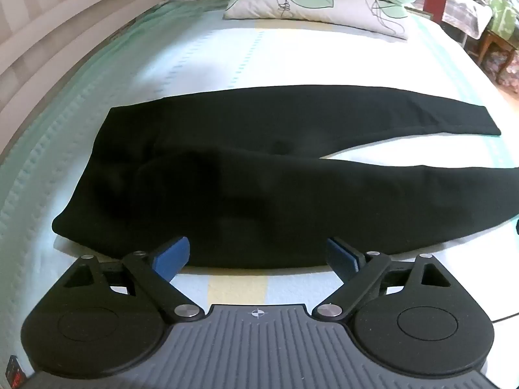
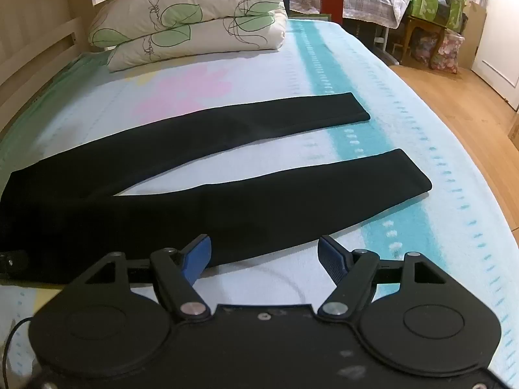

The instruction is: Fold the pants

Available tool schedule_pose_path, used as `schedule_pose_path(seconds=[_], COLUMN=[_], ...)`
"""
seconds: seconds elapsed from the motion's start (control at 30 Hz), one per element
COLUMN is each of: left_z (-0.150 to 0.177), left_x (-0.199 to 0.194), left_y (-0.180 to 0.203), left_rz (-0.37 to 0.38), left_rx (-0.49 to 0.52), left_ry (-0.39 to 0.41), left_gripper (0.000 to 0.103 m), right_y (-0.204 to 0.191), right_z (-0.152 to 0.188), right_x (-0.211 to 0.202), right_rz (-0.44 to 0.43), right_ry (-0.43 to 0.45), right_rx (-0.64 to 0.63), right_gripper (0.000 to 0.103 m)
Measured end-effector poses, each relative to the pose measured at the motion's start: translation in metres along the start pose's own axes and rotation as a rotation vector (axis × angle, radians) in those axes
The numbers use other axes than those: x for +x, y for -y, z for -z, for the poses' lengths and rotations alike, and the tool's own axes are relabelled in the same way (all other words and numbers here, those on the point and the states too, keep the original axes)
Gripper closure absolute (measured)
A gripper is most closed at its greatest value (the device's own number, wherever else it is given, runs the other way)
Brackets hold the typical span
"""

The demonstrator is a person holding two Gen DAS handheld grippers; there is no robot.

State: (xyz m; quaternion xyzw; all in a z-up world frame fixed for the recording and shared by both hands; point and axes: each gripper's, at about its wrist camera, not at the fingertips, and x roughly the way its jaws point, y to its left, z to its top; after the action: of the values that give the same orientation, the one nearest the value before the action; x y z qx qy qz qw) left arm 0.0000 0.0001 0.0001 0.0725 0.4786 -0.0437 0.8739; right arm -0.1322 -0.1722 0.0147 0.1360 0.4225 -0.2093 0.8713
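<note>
Black pants lie flat across the bed, waist to the left and both legs running right. In the right wrist view the two legs spread apart, cuffs at the right. My left gripper hovers open over the near edge of the pants, close to the waist and hip part, blue pads wide apart with nothing gripped. Over the near edge of the closer leg, my right gripper is open too, its blue pads clear of the cloth.
The bed sheet is pale blue with teal and yellow stripes. Two leaf-print pillows are stacked at the head. A slatted wooden frame runs along the far side. Wooden floor and cluttered furniture lie beyond the right edge.
</note>
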Motion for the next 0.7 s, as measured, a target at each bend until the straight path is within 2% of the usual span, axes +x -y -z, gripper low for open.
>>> schedule_pose_path(seconds=[0.43, 0.7], left_z=[0.003, -0.001], left_x=[0.003, -0.005], left_y=[-0.01, -0.002], left_rz=[0.001, -0.009], left_rx=[0.006, 0.01], left_ry=[0.012, 0.01], left_gripper=[0.012, 0.012], right_y=[-0.002, -0.002], right_z=[0.003, 0.001], right_x=[0.0, 0.002], right_rz=[-0.004, -0.003], right_ry=[0.0, -0.004], right_rx=[-0.005, -0.016], right_gripper=[0.026, 0.026])
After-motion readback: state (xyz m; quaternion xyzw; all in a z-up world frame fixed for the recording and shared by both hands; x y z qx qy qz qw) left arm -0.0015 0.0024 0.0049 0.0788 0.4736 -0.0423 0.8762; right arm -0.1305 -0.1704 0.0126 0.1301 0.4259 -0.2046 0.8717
